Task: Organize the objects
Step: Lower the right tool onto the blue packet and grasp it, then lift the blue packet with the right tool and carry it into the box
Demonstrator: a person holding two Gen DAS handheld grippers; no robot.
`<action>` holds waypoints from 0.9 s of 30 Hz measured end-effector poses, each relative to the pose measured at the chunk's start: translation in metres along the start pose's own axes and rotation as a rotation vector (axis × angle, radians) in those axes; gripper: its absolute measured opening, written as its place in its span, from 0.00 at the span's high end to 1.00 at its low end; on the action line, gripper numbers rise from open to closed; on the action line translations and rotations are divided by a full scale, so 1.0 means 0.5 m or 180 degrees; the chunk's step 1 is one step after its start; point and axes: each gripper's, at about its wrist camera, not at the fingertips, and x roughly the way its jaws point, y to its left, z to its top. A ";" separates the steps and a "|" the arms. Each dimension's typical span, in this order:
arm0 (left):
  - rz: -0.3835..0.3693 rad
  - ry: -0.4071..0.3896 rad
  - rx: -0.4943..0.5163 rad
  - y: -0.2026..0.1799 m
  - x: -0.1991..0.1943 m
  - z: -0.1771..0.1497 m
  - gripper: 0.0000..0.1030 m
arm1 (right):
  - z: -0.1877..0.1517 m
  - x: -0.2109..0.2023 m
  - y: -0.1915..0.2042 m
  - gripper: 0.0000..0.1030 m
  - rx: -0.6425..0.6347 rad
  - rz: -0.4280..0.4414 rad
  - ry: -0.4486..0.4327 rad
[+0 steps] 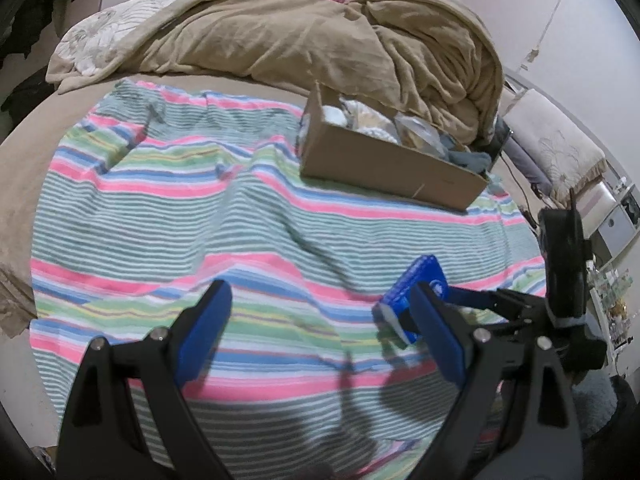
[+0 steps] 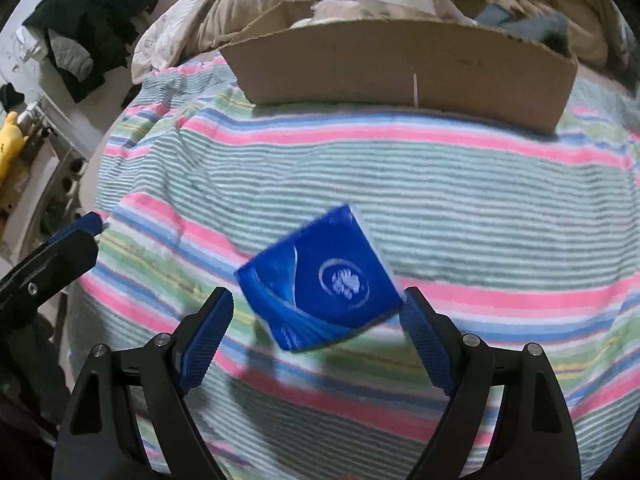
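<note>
A blue tissue pack [image 2: 320,280] lies tilted on the striped towel [image 2: 360,184], just ahead of and between the fingers of my right gripper [image 2: 316,312], which is open; the pack's right corner is close to the right finger. The pack also shows in the left wrist view [image 1: 408,296], with the right gripper [image 1: 432,308] around it. My left gripper [image 1: 320,308] is open and empty over the towel [image 1: 200,208]. A cardboard box [image 1: 384,164] holding several soft items sits at the towel's far side, and it also shows in the right wrist view [image 2: 400,68].
A tan blanket [image 1: 320,40] is heaped behind the box on the bed. Dark clothes [image 2: 100,20] hang at the left wall above a shelf with a yellow toy [image 2: 10,140]. The left gripper [image 2: 52,256] shows at the left edge of the right wrist view.
</note>
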 end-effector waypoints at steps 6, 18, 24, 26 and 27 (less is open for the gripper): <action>0.0036 -0.0001 -0.0049 0.019 -0.001 0.000 0.11 | 0.017 0.012 0.016 0.15 -0.0019 -0.0045 -0.0024; 0.0011 0.0017 -0.0029 0.015 0.005 -0.001 0.11 | -0.003 0.005 -0.016 0.15 0.0239 -0.0170 -0.0068; 0.0037 0.0014 0.0001 0.014 -0.004 -0.002 0.11 | -0.001 0.018 0.007 0.22 0.0221 -0.0268 -0.0052; 0.0063 0.0025 -0.0024 0.019 -0.004 -0.003 0.11 | 0.000 0.019 0.020 0.33 0.0141 -0.0342 -0.0058; 0.0073 0.0030 -0.0031 0.021 -0.005 -0.003 0.11 | 0.000 0.020 0.026 0.39 0.0114 -0.0356 -0.0066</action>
